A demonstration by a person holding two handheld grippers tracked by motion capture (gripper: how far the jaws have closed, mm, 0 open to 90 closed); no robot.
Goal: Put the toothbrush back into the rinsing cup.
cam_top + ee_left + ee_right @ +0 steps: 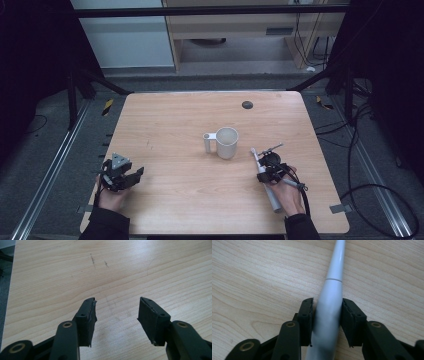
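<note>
Nearest, one white electric toothbrush [329, 307] lies on the table [175, 200], clamped at its handle by the right hand-held gripper [327, 312]. The left hand-held gripper [117, 312] is spread wide over bare wood. Farther off stands one white mug [226, 142]; its inside can't be made out.

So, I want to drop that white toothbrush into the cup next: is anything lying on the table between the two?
Nothing visible does. The right gripper has its pads on the white electric toothbrush, which lies just right of the white cup. The strip of table between them is bare wood, and the cup's mouth is open. The left gripper sits far off, open.
</note>
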